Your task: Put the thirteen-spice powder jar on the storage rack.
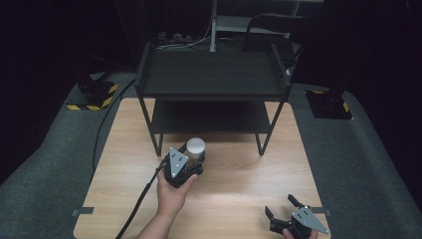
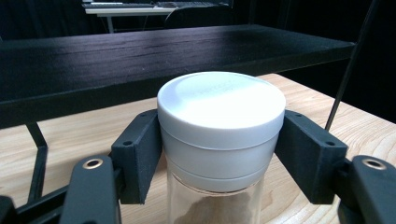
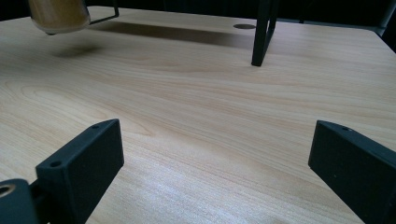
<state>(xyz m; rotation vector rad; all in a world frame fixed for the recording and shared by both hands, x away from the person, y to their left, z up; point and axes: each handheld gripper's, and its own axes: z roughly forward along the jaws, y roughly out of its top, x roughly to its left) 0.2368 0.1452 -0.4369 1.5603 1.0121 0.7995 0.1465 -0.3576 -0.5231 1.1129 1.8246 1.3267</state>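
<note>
**A:** Black jaws are seen pressed against both sides of the jar's white lid (image 2: pixel 221 105) in the left gripper view; the left tool (image 1: pixel 191 158) is closed on the jar (image 1: pixel 195 148), gripped at the lid band rather than the glass below.

**B:** And the jar is lifted, it seems. From the right gripper view its rounded bottom (image 3: pixel 58 16) is caught hanging above the surface (image 3: pixel 196 93), with a soft shadow underneath. It is held just in front of the black rack (image 1: pixel 213 82), near the rack's left front leg.

**A:** Handling is judged as follows: clear glass body, so stiff, smooth and breakable; brownish powder inside, so moderate weight is expected. The lid is probably plastic and less slippery than glass, which makes the band a fair place to be held, provided the lid is screwed tight.

**B:** A loose lid would be the worry. The contents are shown close up by the left gripper view, while the gap beneath the jar is revealed by the right one alone.

**A:** The right tool (image 1: pixel 282 209) is kept wide open and empty, well clear of the rack, at the surface's near edge.
</note>
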